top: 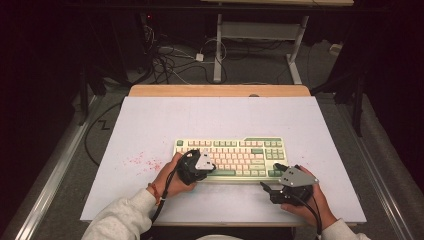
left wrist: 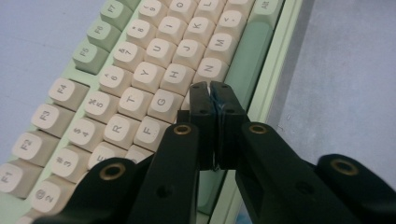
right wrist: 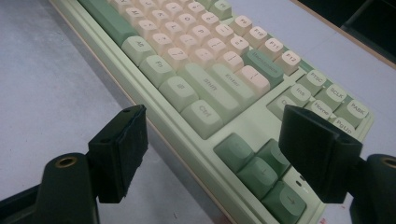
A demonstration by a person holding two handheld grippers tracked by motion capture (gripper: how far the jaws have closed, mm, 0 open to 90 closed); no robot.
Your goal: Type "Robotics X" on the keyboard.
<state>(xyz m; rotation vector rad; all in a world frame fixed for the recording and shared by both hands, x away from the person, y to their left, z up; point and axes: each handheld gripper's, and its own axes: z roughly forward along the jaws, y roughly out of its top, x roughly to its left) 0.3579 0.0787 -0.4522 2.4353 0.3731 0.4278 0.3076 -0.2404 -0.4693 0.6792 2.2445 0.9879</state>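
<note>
Green-and-cream keyboard [top: 230, 158] lies near the front of the white tabletop [top: 150, 125]. Left tool [left wrist: 211, 88], clenched on nothing, rests its tip at the B key; right tool [right wrist: 212, 158] hovers released over the arrow keys. Pressing well likely means one key, straight down.

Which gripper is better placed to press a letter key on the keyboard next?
Probably the left. The left gripper is shut, with its tips together over the letter keys of the keyboard. The right gripper is open, beside the arrow keys.
</note>
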